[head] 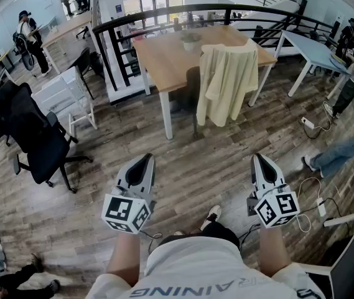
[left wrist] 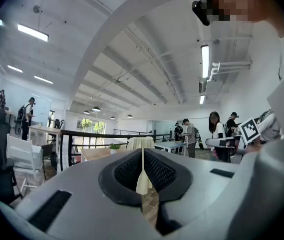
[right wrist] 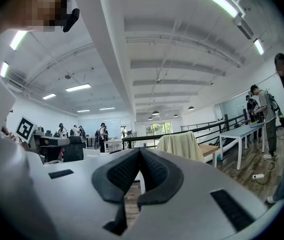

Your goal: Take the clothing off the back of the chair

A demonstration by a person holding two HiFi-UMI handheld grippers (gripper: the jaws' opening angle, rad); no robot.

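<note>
Left hand-held gripper [head: 146, 159] and right hand-held gripper [head: 257, 158] are held low in front of the person, side by side but well apart, pointing fwd over the wood floor [head: 208, 148]. Both have jaws fully closed, pads together, nothing btwn them, so each is empty. Clothing [head: 228, 80], a pale yellow garment, hangs draped over the back of a dark chair [head: 192, 83] at the near edge of the wooden tabletop [head: 164, 55]. It's well ahead of both grippers; neither touches it. Small potted plant [head: 190, 40] sits on the tabletop behind the chair, w/ a black railing [head: 164, 10] beyond. Black office chair [head: 37, 136] off left; white table [head: 313, 48] off right.
</note>
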